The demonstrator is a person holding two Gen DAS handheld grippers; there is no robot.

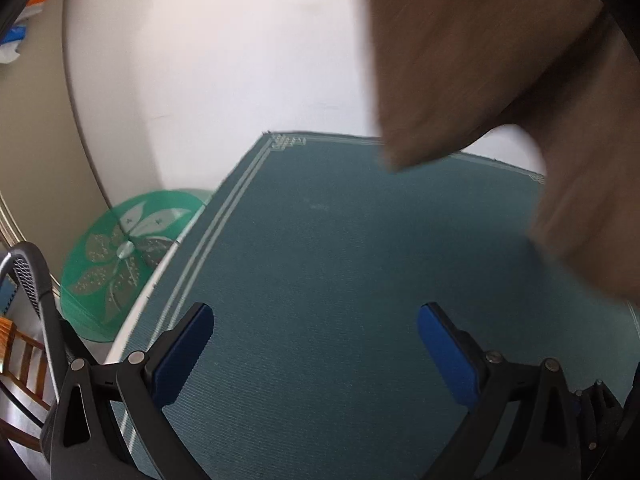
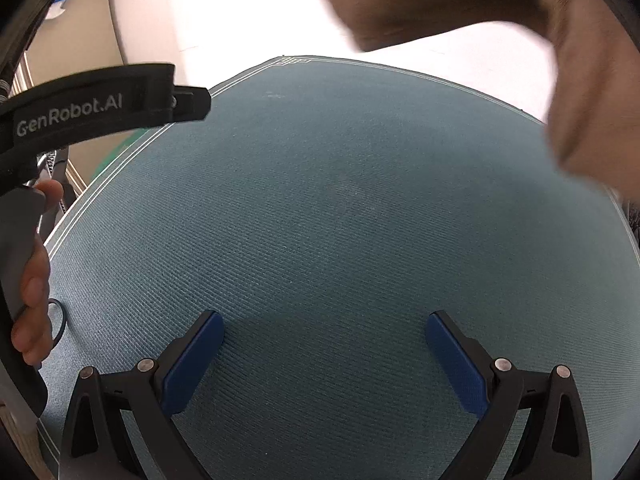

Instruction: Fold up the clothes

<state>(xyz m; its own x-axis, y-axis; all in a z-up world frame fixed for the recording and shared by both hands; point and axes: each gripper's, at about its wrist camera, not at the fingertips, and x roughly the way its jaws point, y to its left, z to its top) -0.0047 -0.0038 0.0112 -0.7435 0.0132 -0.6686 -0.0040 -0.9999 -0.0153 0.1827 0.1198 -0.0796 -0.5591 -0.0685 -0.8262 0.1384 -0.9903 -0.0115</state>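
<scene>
A brown, motion-blurred cloth (image 1: 480,60) hangs in the air at the upper right over the far part of a teal woven mat (image 1: 320,260); it fills the same corner in the right wrist view (image 2: 440,0). Its shape is too smeared to tell what garment it is. My left gripper (image 1: 315,312) is open above the mat with nothing between its blue pads. My right gripper (image 2: 324,318) is also open over the mat (image 2: 320,220), empty. Neither gripper touches the cloth.
The mat lies on a round white table (image 1: 220,60). A green flower-patterned disc (image 1: 124,248) sits beyond the table's left edge, near a wooden chair (image 1: 24,360). A hand (image 2: 36,280) holds the other gripper's strapped handle (image 2: 100,100) at the left.
</scene>
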